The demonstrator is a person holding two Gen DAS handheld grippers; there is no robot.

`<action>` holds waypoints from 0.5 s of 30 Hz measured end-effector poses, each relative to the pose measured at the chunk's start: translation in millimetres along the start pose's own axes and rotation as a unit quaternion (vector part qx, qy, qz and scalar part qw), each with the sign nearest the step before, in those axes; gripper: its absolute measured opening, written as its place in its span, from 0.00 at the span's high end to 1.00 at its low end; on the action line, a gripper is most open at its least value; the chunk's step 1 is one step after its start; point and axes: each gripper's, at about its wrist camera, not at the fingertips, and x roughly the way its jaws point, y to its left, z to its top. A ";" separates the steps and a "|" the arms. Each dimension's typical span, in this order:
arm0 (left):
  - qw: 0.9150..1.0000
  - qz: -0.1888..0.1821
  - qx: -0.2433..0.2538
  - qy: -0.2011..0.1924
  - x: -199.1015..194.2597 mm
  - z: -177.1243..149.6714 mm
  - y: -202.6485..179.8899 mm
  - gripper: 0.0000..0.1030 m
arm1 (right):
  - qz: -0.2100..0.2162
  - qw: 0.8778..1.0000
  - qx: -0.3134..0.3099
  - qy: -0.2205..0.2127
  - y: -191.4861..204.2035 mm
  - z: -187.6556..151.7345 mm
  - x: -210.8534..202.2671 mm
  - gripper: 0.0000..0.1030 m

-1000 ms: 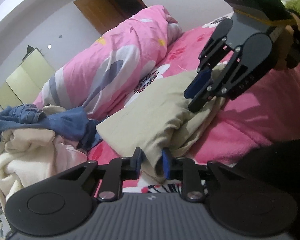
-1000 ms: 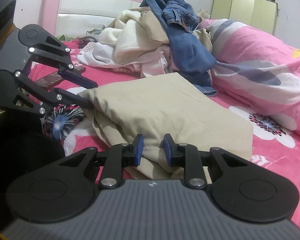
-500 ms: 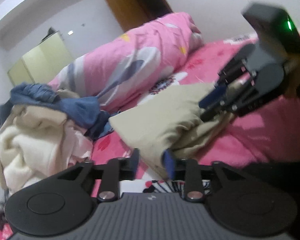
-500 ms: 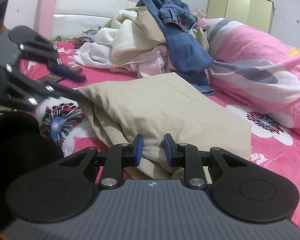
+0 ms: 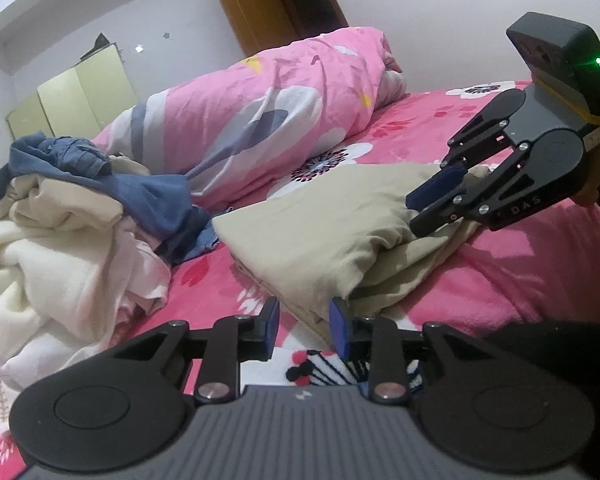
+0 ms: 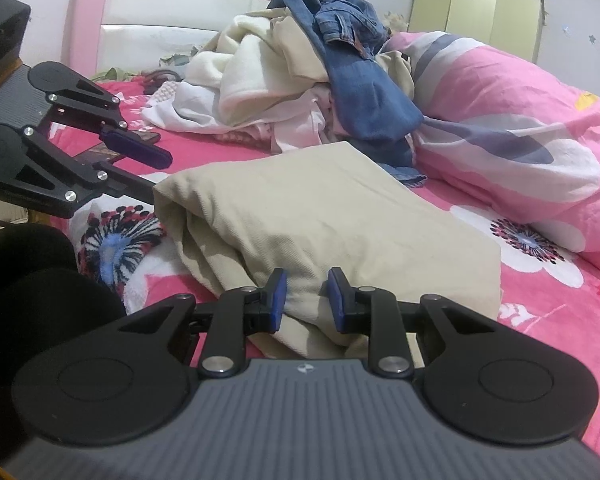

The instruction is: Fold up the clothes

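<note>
Left gripper, seen from its own wrist camera, has its blue-padded jaws parted around the near corner of the folded beige cotton garment. They were widening a moment ago and have just eased slightly inward; cloth lies between the pads, but neither pad presses it, so the corner is released. The garment lies flat on the bright pink flowered bedspread. Across the garment from this gripper, the right gripper bites its far edge, and the letters "DAS" show faintly on its black finger link. Left of the garment sits a heap of cream and white clothes topped by blue denim jeans. Beyond the garment lies a rolled pink quilt with grey and white flowers, with a pale yellow-green wardrobe and a brown wooden door against the wall behind it.

From the right wrist view, the right gripper is clenched on a bunched fold of the beige garment, both blue pads sunk into the cloth. The left gripper is at the garment's far left corner, its upper pad clear above the fabric. Behind the garment rises the clothes heap, and past that a pink and white padded headboard. The quilt lies to the garment's right.
</note>
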 end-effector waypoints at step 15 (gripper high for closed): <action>0.998 -0.053 -0.014 -0.018 -5.2 6.2 16.3 0.71 | 0.002 1.000 0.009 -0.002 -1.4 -1.7 1.2 0.78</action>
